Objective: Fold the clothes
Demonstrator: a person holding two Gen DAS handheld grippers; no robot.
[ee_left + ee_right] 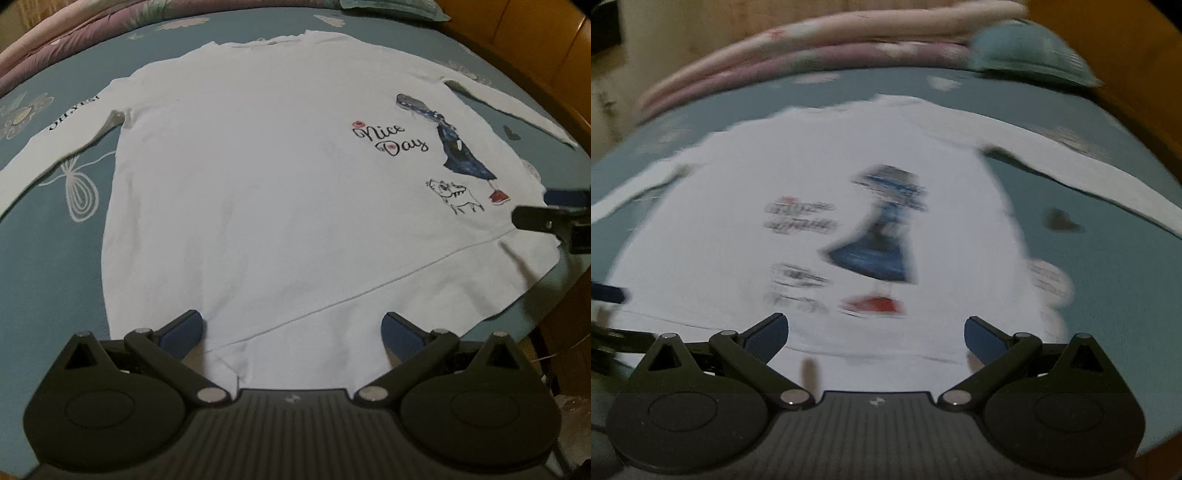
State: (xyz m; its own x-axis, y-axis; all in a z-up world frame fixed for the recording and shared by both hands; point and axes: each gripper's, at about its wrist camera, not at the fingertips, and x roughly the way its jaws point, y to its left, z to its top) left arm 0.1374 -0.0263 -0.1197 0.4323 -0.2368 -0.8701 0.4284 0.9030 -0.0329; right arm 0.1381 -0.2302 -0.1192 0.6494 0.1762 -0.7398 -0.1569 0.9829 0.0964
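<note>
We see the white shirt (pixel 258 192) lying flat on the blue bedsheet (pixel 44 258), sleeves spread to 9 and 2 o'clock. Our left gripper (pixel 291 328) hovers wide open over the hem at 6 o'clock. Our right gripper (pixel 875 332), also wide and empty, is above the hem near the girl print (pixel 882 229). The wooden frame (pixel 517 48) borders the bed at 1 o'clock.

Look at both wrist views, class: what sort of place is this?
Probably a bedroom: the white long-sleeved top lies spread on a bed with a teal flower-print sheet, folded pink quilts and a teal pillow at its far end, and wooden furniture alongside.
</note>
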